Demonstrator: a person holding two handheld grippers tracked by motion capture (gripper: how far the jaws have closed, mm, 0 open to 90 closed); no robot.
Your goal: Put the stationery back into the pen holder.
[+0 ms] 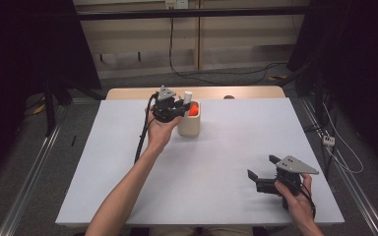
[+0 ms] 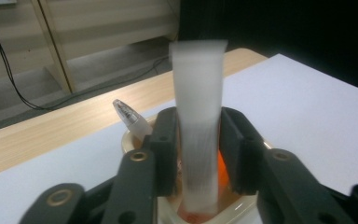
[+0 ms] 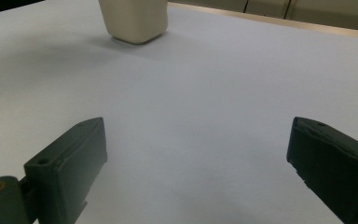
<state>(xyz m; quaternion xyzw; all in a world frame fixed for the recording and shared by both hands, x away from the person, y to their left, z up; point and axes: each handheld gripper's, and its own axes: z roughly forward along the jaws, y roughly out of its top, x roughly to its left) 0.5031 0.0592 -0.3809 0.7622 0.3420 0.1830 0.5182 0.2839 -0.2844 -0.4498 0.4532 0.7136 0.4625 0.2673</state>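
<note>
The left gripper (image 2: 198,154) is closed on a white tube (image 2: 198,116), its two black jaws pressing the tube's lower part from either side. The tube stands about upright, its lower end down inside a cream cup (image 2: 242,207), its flat top well above the jaws. Something orange (image 2: 221,168) shows in the cup behind the tube, and a clear pen-like thing (image 2: 131,116) leans out over the cup's rim to one side. In the high view the left gripper (image 1: 179,109) is at the cup (image 1: 189,127), which stands on the far part of the white worktop (image 1: 226,147), left of its middle. The right gripper (image 1: 262,169) sits low over the worktop's near right part, well apart from the cup, jaws spread wide with nothing between them
</note>
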